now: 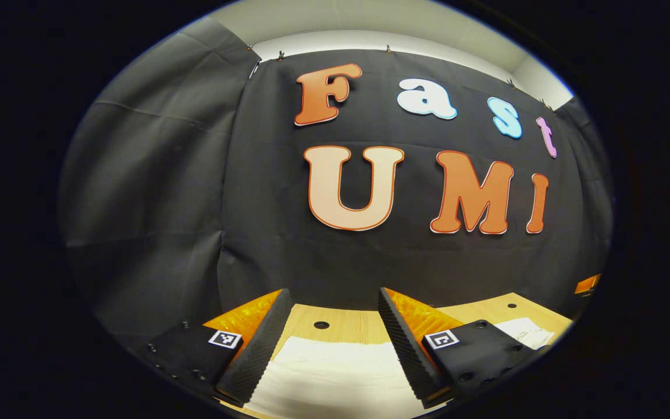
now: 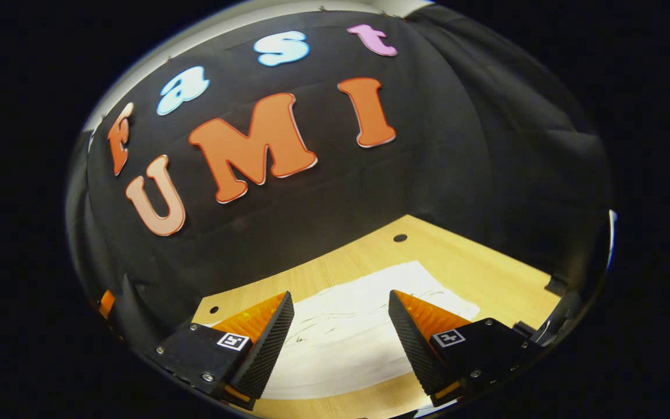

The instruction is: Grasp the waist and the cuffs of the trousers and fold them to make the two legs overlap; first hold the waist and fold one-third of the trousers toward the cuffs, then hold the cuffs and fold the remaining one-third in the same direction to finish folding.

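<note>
On the table, trousers lie under both open claws.

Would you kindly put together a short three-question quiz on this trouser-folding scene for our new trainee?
1. True or false: the left gripper is shut on the trousers.
2. Multiple choice: in the right gripper view, the trousers lie on A) a metal tray, B) a wooden table, C) the floor.
3. Fill in: the right gripper hovers with its jaws ____.

Key: 1 false, its jaws stand open above the white cloth; 2 B; 3 open.
</note>
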Demonstrator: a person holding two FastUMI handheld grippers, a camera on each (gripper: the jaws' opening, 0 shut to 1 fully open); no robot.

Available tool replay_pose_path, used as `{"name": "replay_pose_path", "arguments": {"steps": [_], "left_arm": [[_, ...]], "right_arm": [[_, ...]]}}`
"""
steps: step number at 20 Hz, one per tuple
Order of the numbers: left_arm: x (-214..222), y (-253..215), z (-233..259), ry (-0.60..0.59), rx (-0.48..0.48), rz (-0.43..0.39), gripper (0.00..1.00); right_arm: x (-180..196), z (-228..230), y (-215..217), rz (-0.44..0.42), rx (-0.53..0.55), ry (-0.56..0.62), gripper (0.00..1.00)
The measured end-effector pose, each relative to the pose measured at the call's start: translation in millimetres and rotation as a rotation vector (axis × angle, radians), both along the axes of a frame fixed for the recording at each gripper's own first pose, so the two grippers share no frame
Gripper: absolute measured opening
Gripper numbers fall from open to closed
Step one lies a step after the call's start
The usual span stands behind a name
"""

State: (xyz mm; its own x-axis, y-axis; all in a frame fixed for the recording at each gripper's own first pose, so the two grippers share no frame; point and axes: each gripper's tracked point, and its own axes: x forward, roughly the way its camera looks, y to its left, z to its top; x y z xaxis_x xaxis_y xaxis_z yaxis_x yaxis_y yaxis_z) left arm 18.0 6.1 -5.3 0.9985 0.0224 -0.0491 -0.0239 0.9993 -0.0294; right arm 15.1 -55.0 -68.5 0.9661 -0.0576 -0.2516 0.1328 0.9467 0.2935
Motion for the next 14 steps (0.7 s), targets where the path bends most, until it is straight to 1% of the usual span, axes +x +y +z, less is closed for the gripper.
{"name": "replay_pose_path", "arguments": {"steps": [3, 7, 10, 12, 14], "left_arm": [[6.5, -10.7, 3.4, 0.001, -0.001, 0.023, 0.99], [11.4, -31.7, 6.1, 0.005, 0.011, 0.047, 0.99], [11.6, -47.3, 3.3, 0.013, 0.018, 0.061, 0.99], [11.5, -54.9, 2.1, 0.021, 0.022, 0.075, 0.99], [10.1, -62.7, -1.3, 0.030, 0.024, 0.088, 0.99]], "right_arm": [[8.7, -31.9, -31.7, -0.044, 0.097, 0.104, 0.98], [16.9, -76.7, -67.5, -0.087, 0.282, 0.234, 0.99], [19.8, -113.4, -92.2, -0.137, 0.413, 0.335, 0.99], [17.5, -139.9, -107.9, -0.166, 0.474, 0.402, 0.99], [13.4, -167.9, -122.2, -0.192, 0.503, 0.477, 0.99]]}}
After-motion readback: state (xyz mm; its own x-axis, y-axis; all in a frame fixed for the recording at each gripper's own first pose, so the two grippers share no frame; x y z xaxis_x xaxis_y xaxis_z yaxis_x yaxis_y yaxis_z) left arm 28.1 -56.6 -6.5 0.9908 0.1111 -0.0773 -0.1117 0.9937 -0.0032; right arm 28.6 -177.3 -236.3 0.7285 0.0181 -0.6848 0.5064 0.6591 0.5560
